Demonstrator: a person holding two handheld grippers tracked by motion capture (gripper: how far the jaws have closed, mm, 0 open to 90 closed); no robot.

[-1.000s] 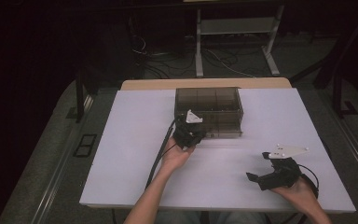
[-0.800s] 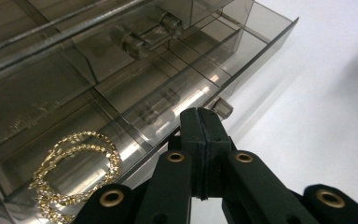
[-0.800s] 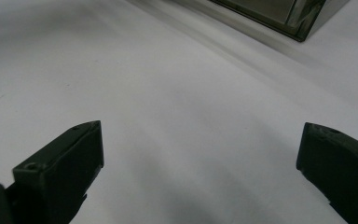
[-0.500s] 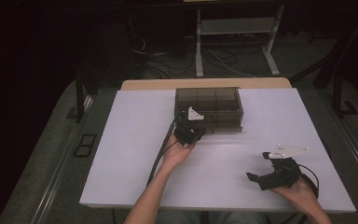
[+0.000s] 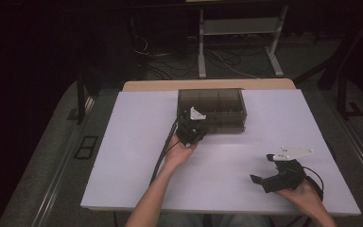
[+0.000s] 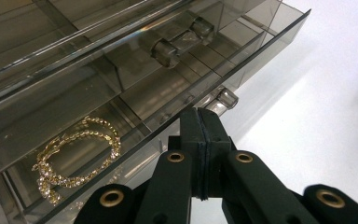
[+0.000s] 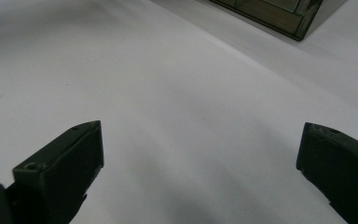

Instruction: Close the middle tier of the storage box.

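A smoky see-through drawer box (image 5: 212,111) stands at the back middle of the white table (image 5: 123,156). In the left gripper view its lower drawer (image 6: 261,51) is pulled partly out, and a gold chain bracelet (image 6: 77,158) lies in one compartment. My left gripper (image 5: 193,124) is shut, its two jaws pressed flat together (image 6: 198,116) against the drawer's front edge with nothing between them. A clear knob (image 6: 227,98) sits just right of the tips. My right gripper (image 5: 263,169) rests open near the front right, over bare table (image 7: 200,144).
An upper drawer with its own clear knob (image 6: 177,42) sits above the open one. A corner of the box (image 7: 279,14) shows far off in the right gripper view. Beyond the table stand a white metal frame (image 5: 238,28) and cables on the floor.
My left gripper has edged slightly toward the box front. The right hand has stayed where it was.
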